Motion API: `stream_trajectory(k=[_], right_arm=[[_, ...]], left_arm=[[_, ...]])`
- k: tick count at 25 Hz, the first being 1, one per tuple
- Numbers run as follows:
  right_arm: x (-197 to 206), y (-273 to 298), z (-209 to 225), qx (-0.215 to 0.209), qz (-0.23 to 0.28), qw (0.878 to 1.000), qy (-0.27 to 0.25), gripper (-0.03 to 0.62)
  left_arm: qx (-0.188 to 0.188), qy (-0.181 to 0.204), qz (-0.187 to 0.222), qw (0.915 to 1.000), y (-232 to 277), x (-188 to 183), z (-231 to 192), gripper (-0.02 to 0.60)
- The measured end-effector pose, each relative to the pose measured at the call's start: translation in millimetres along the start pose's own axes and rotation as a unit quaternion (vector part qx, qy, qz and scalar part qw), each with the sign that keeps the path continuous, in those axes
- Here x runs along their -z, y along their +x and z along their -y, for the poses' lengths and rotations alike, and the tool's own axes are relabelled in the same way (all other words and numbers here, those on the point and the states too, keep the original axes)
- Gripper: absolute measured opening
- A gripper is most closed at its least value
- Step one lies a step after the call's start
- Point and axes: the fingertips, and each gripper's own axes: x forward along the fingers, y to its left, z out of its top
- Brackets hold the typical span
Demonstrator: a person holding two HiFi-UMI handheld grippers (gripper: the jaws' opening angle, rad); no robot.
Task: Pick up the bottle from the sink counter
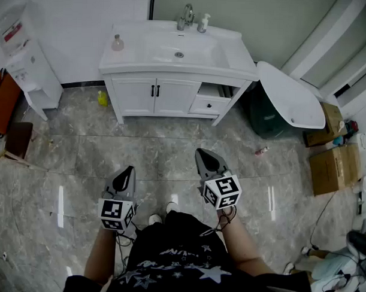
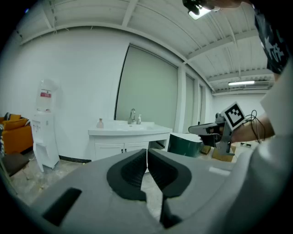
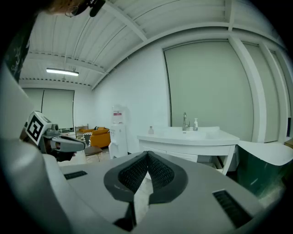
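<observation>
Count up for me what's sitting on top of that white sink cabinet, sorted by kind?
Small pinkish bottle: 1
Pump bottle: 1
Faucet: 1
Total: 3

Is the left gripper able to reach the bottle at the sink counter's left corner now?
Probably not yet: the left gripper hangs shut, far from the bottle, only floor between. Nothing blocks it; stepping closer should do.
</observation>
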Motion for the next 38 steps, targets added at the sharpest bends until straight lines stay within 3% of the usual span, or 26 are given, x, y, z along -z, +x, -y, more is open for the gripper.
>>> stream_trajectory(k=[4,11,19,25,29,38], right_arm=[[-1,-2,1,0.001,-0.002,1.000,-0.001,0.002],[5,-7,1,0.011,-0.002,1.000,-0.001,0.002],[-9,-6,4,0.017,0.040,0.998,0.037,0.007],[-9,30,15,0.004,0.037,0.998,0.046,0.240],[-6,75,38,-0.007,0.027,0.998,0.065,0.316],[-50,210,114,-0.056,0.030,0.995,0.071,0.353]], left_arm=[[-0.003,0.005,0.003,1.0000,-1,-7,-1,0.021],[0.001,-0.016,-0.013,0.9998,-7,16,4,0.021],[-0.002,-0.001,-0.001,1.0000,-11,5,-6,0.021],[0.002,0.003,-0.016,0.9999,15,9,-15,0.022],[-0.013,0.010,-0.025,0.9995,45,0,-34,0.022],[-0.072,0.009,-0.018,0.9972,154,-56,-97,0.021]])
